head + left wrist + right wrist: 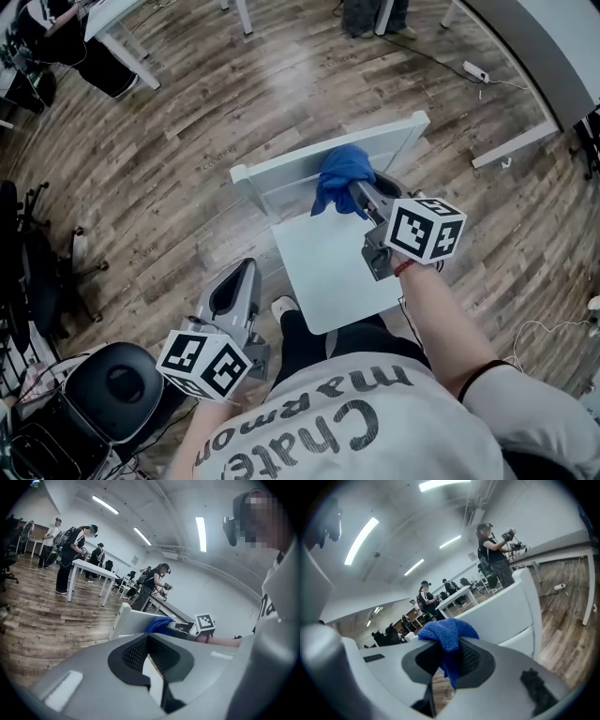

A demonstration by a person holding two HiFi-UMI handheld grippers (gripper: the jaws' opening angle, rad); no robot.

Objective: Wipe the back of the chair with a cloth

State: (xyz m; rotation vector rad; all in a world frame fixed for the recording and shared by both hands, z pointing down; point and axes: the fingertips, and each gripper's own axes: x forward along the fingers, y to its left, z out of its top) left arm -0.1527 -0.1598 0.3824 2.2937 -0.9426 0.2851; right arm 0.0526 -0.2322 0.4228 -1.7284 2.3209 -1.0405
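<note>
Wiping step in hand: right gripper (359,194) clamped on crumpled blue microfibre cloth (337,173) at white wooden chair back (281,167); left gripper (236,281) closed, empty, held low; next, probably sweep along rail.

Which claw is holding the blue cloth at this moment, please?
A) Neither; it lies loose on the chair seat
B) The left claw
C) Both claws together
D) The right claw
D: in the right gripper view the blue cloth is pinched in the right claw, up by the chair back, while the left claw holds nothing and hangs low beside the seat.
</note>
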